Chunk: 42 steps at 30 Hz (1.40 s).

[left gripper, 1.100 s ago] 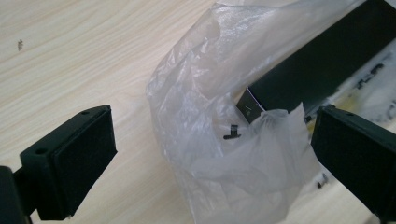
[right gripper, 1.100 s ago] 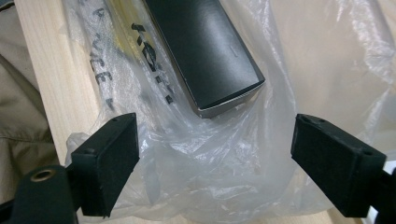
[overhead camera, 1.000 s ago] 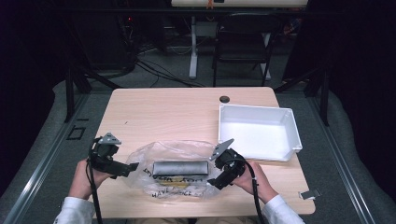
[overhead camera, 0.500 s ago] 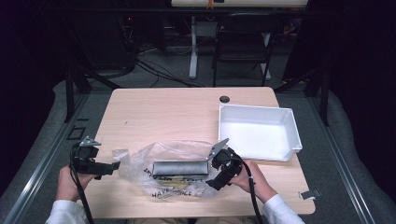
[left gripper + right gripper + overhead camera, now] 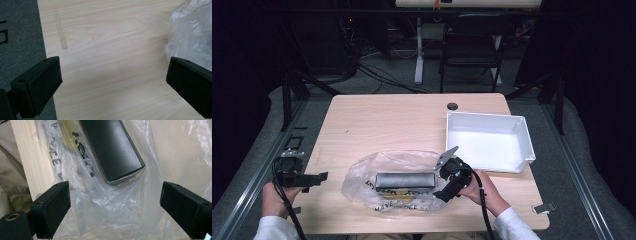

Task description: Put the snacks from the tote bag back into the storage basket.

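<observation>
A clear plastic bag [image 5: 394,182] lies in the lower middle of the high view, on the near part of the wooden table [image 5: 387,125]. Inside it a dark, flat-sided box [image 5: 405,179] lies lengthwise, left to right. The high view gives the bag's whole outline and black hand lettering along its near side. The right gripper view adds what the high view cannot resolve: the box [image 5: 112,150] has a glossy dark top and a pale silver edge at its end, the film [image 5: 120,207] is crumpled into folds below it, and the lettering runs up the left of that frame close to the table's edge.

The right gripper [image 5: 451,181] sits at the bag's right end in the high view, held by a hand [image 5: 484,189] coming from the lower right. In its own view the right gripper [image 5: 115,207] has its jaws spread wide, one at each lower corner, with bag film between them and nothing clamped.

The left gripper [image 5: 307,177] is at the lower left of the high view, at the table's left edge, well apart from the bag. In its own view the left gripper [image 5: 113,80] is likewise released, jaws far apart over bare wood, with the bag's edge [image 5: 192,37] at the upper right and grey floor at the far left.

A white tray [image 5: 522,137] stands at the right of the table.
</observation>
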{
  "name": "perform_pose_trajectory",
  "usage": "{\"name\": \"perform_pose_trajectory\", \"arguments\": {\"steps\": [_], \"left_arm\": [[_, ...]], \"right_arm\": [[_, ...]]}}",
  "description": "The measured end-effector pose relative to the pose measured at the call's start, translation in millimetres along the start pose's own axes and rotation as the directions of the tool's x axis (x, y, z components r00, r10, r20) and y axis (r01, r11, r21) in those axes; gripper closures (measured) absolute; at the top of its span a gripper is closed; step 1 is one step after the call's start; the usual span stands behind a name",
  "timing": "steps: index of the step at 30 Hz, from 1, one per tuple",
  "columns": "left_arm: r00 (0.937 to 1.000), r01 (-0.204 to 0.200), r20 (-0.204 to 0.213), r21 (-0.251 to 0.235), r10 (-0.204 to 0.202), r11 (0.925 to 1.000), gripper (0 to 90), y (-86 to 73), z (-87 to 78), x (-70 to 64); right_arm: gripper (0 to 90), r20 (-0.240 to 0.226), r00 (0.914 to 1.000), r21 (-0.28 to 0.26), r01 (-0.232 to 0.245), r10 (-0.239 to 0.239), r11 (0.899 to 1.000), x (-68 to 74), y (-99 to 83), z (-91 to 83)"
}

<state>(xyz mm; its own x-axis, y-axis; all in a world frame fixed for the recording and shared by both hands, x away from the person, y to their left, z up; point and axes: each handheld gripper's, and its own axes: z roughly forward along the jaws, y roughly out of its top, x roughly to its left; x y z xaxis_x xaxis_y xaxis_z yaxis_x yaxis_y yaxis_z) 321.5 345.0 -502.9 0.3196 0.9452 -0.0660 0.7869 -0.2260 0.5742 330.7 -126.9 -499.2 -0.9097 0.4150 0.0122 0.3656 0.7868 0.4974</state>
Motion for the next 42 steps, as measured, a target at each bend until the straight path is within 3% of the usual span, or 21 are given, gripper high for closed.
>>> {"name": "perform_pose_trajectory", "arguments": {"steps": [4, 6, 11, 17, 22, 32, 35, 38, 42], "left_arm": [[0.9995, -0.012, -0.031, 0.000, 0.012, 0.9999, 0.1, 0.7, 6.0, -4.3], [0.9996, -0.018, -0.021, 0.019, 0.019, 0.9997, 0.1, 1.5, 7.6, -6.5], [0.9987, -0.039, -0.033, 0.018, 0.039, 0.9991, 0.1, 2.3, 12.5, -13.7], [0.9983, -0.053, -0.022, 0.044, 0.054, 0.9976, 0.1, 2.5, 15.2, -14.1], [0.9983, -0.056, -0.016, 0.035, 0.057, 0.9978, 0.1, 2.5, 17.5, -15.1], [0.9974, -0.071, -0.008, 0.050, 0.072, 0.9962, 0.1, 3.0, 18.8, -16.2], [0.9976, -0.068, -0.005, 0.050, 0.069, 0.9964, 0.1, 2.9, 20.1, -17.0], [0.9971, -0.076, -0.004, 0.054, 0.076, 0.9956, 0.1, 3.2, 20.7, -17.0], [0.9968, -0.079, -0.008, 0.054, 0.079, 0.9954, 0.1, 3.1, 21.1, -17.2]], "right_arm": [[12.4, -0.010, 0.9996, -0.009, 0.026, -0.027, 1.000, 3.2, 4.2, -4.2], [13.9, -0.006, 0.9988, -0.004, 0.049, -0.049, 0.999, 5.3, 7.7, -5.9], [25.8, -0.001, 0.9939, 0.010, 0.111, -0.111, 0.994, 13.3, 19.3, -8.8], [40.6, -0.018, 0.9817, 0.042, 0.190, -0.189, 0.981, 17.4, 36.7, 2.2], [50.9, -0.052, 0.9687, 0.055, 0.246, -0.243, 0.968, 15.4, 50.7, 9.5], [45.0, -0.097, 0.9353, 0.174, 0.353, -0.340, 0.919, 7.3, 73.8, 26.0], [42.6, -0.124, 0.9337, 0.173, 0.354, -0.336, 0.919, 5.6, 77.0, 29.5], [43.4, -0.124, 0.9275, 0.197, 0.371, -0.353, 0.907, 5.3, 79.3, 32.4], [44.8, -0.124, 0.9249, 0.212, 0.379, -0.359, 0.901, 4.1, 81.9, 37.1]]}}
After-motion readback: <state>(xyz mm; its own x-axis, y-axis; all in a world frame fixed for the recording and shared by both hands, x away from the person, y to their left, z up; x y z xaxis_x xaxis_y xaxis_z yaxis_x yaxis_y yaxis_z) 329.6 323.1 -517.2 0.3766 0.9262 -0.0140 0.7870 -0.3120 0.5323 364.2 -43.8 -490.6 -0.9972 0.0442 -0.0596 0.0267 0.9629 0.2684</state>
